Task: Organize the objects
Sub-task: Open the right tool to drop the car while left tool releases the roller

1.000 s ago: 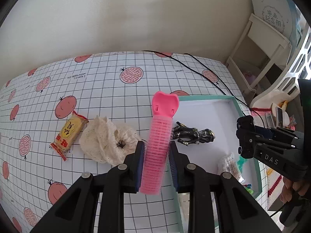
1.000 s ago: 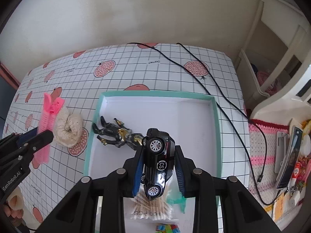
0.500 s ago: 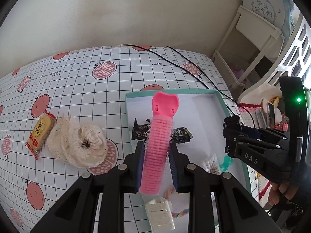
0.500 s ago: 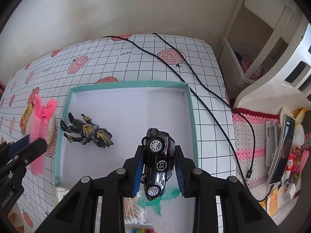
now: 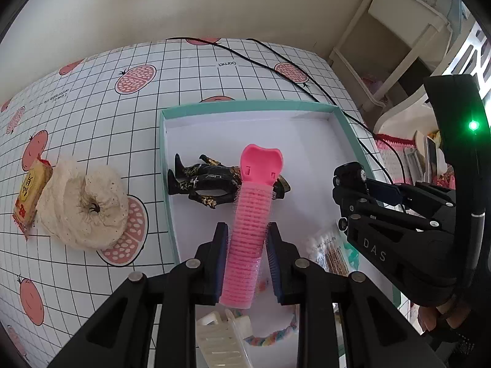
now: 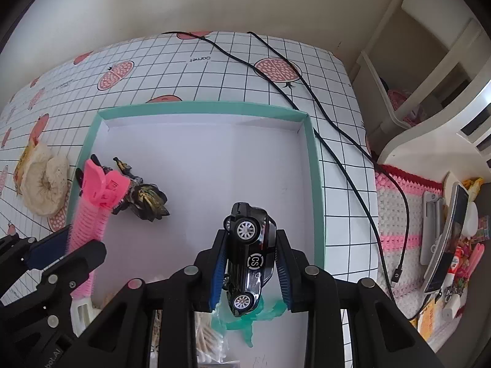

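The pink hair roller (image 5: 250,224) is hanging at frame centre over the teal tray (image 5: 245,105), pinched by the left gripper (image 5: 247,242). The right gripper (image 6: 251,254) is pinching a black toy car (image 6: 250,251) above the tray's right half. Both appear to be mid-delivery; next, each needs lowering onto bare floor, clear of the figurine (image 5: 208,181), before letting go.

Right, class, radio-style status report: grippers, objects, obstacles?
Left gripper shut on pink hair roller. Right gripper shut on toy car. Both over teal box; action figure beneath roller.
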{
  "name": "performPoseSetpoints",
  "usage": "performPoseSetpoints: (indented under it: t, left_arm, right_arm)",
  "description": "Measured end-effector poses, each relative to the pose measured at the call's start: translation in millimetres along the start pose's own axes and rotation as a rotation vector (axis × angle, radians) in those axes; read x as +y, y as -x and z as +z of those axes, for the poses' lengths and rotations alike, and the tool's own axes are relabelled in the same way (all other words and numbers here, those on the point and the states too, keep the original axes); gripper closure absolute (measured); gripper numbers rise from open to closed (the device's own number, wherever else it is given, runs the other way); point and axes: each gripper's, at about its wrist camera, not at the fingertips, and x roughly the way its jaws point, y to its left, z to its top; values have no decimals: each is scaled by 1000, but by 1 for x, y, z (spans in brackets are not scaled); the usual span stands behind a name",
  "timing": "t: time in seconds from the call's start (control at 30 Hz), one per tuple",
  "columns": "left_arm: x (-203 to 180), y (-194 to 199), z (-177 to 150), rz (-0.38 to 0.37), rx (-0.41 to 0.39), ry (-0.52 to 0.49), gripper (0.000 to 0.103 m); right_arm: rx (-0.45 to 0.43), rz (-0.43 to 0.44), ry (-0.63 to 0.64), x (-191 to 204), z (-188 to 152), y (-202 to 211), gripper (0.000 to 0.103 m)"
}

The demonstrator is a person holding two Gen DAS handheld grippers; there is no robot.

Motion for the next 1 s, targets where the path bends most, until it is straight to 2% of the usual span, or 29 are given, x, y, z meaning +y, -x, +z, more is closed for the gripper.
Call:
performPoseSetpoints:
  t: [0.4,0.53,1.0]
  left_arm:
    - [4,-2,-2,13,10,8,77]
    - [5,1,1,4,7,5,77]
    - [13,28,11,-18,-61,13,77]
  right_arm:
    - [-4,-3,29,4,2,3,70]
    - [-18,-2,36,5,4,8,63]
    - [-78,7,62,8,9,29,63]
